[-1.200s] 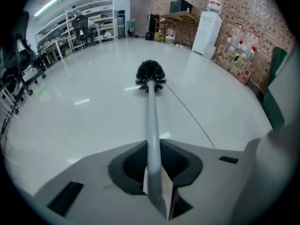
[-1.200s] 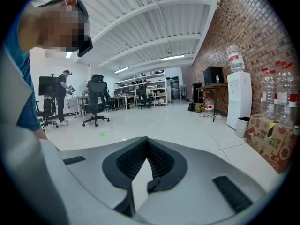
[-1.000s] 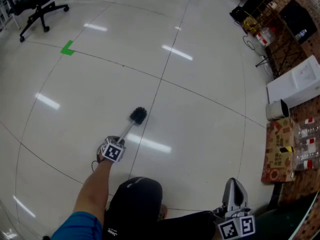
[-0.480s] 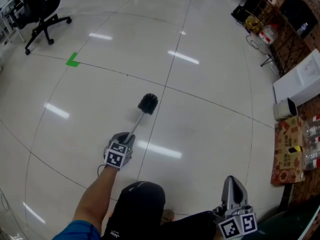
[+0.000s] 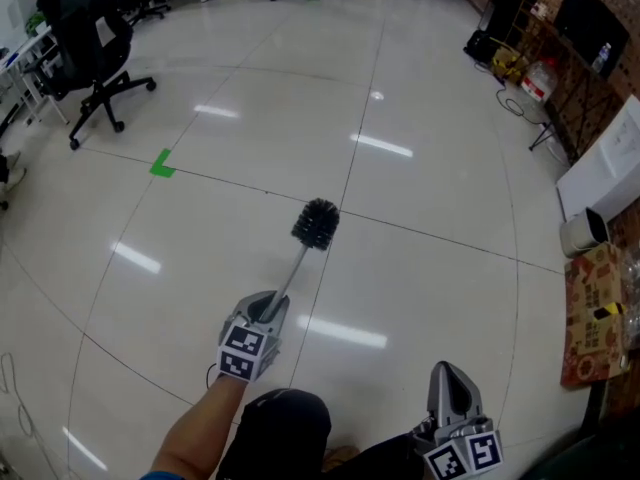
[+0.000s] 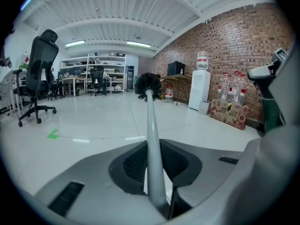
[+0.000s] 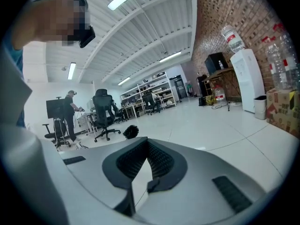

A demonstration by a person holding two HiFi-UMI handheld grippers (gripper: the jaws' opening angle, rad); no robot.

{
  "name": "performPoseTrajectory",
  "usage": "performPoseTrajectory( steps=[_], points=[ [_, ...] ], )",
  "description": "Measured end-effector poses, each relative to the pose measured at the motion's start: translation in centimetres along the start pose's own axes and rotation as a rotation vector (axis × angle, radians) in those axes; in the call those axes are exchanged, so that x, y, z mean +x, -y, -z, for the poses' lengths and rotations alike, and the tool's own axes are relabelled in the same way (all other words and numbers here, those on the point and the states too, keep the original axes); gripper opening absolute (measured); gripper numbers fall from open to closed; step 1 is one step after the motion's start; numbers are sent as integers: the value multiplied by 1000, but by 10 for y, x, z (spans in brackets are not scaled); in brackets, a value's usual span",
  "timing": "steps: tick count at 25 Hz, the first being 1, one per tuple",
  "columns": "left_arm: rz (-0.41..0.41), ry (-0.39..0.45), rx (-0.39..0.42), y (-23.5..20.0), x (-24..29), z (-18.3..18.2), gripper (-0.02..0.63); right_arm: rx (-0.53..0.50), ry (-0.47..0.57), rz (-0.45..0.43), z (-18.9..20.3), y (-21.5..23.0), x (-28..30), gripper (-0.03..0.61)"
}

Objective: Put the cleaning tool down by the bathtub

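Note:
The cleaning tool is a toilet brush with a black bristle head point(image 5: 317, 223) on a slim pale handle point(image 5: 295, 273). My left gripper point(image 5: 268, 308) is shut on that handle, and the brush points away from me, well above the glossy white floor. In the left gripper view the handle point(image 6: 152, 144) runs out between the pads to the head point(image 6: 148, 84). My right gripper point(image 5: 447, 376) hangs low at the bottom right, shut with nothing in it. In the right gripper view the brush head point(image 7: 131, 131) shows beyond the jaws. No bathtub is in view.
A black office chair point(image 5: 95, 48) stands at the far left, near a green tape mark point(image 5: 162, 164). Along the right wall are a white bin point(image 5: 583, 231), a cardboard box point(image 5: 590, 318), a water dispenser point(image 6: 200, 88) and cables. My dark-clad knee point(image 5: 275, 433) is below.
My left gripper has lifted the brush off the floor and tipped it toward level. The head view has swung up to show more of the room. The right gripper has shifted slightly left.

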State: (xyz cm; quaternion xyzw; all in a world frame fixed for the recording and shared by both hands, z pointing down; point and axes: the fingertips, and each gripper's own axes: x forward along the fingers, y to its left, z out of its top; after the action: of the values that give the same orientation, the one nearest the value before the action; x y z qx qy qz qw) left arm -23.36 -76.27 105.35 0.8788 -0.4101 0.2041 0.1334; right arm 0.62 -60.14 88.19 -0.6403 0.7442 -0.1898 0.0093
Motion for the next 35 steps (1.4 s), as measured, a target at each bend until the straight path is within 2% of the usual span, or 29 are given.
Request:
performPoseTrajectory(
  steps=[5, 9, 16, 21, 25, 29, 35],
  points=[
    [-17, 65, 46, 12, -29, -47, 66, -18, 2, 38, -8, 7, 2, 17],
    [-26, 88, 33, 27, -67, -100, 64, -19, -10, 67, -43, -3, -1, 15],
    [-14, 131, 93, 52, -154, -209, 64, -38, 5, 101, -141, -43, -24, 15],
    [18, 165, 61, 72, -220, -286, 64, -19, -43, 124, -204, -76, -55, 15],
    [51, 151, 34, 102, -281, -348, 64, -20, -58, 145, -269, -103, -97, 15],
    [64, 130, 42, 125, -350, -405, 64, -15, -34, 156, -337, -137, -143, 16],
    [88, 172, 61, 154, -423, -492, 64, -15, 29, 193, -428, -175, -211, 15]
  ],
)
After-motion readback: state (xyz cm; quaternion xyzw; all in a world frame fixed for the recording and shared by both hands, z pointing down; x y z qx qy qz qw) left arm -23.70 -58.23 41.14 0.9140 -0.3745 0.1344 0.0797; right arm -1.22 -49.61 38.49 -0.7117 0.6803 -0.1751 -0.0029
